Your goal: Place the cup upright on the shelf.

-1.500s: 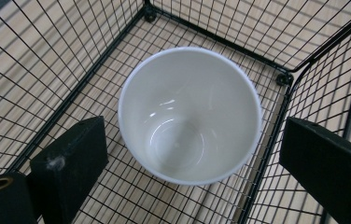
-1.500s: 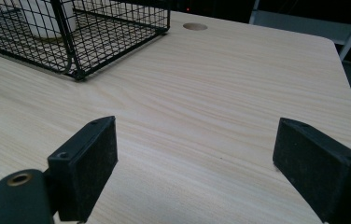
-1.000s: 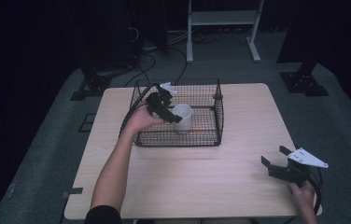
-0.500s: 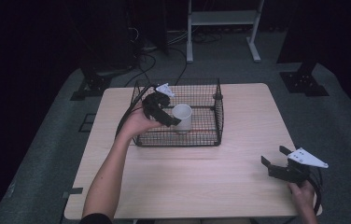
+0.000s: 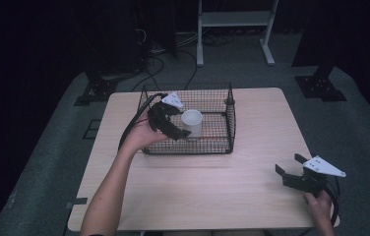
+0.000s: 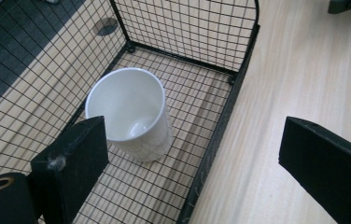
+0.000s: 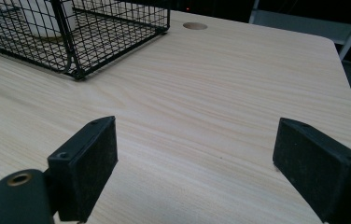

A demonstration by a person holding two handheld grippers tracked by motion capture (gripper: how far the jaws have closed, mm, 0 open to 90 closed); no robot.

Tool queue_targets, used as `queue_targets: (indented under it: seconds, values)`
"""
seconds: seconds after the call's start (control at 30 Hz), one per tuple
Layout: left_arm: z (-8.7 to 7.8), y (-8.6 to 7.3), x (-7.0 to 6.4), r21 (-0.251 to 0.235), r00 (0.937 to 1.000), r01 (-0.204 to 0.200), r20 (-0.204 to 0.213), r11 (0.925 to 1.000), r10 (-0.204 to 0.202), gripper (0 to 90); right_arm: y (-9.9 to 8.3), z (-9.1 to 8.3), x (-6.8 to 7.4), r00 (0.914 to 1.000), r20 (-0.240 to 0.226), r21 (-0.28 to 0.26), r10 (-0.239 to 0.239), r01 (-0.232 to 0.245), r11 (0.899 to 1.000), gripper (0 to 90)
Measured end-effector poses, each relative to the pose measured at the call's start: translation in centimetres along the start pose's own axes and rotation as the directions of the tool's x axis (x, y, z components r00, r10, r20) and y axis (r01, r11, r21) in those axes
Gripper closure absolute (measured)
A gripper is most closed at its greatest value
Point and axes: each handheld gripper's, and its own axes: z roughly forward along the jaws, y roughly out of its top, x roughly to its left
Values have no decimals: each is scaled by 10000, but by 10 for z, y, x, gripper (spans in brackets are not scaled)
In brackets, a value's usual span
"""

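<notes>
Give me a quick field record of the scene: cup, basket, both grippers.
cup: white paper cup, upright and empty, inside the basket
basket: black wire mesh basket on the light wooden table
left gripper: left gripper open, above the basket's near wall, cup just beyond one jaw, not held
right gripper: right gripper open, over bare table, away from the basket

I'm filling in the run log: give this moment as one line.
left gripper: open, above white plastic cup | cup: upright in black wire basket | right gripper: open, idle over light wooden table
</notes>
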Motion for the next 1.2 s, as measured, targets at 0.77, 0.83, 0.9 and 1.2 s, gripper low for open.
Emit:
queue_targets:
  seconds: [0.77, 0.83, 0.9, 1.2]
  values:
    - [-15, -31, -28, -374, 10000, 50, -31, 9993, -51, 74, 0, 0, 1, 10000, 27, 55, -6, 6, 10000, 131]
    - [-15, -32, -29, -482, 10000, 31, -62, 9988, -34, 74, 0, 0, 1, 10000, 31, 57, -5, 5, 10000, 131]
    - [-15, -33, -31, -473, 10000, 46, -23, 9989, -47, 74, 0, 0, 1, 10000, 34, 64, -3, 3, 10000, 131]
    - [-19, -39, -40, -564, 9999, -81, -98, 9984, 75, 74, 0, 0, 1, 10000, 53, 82, 3, -3, 10000, 131]
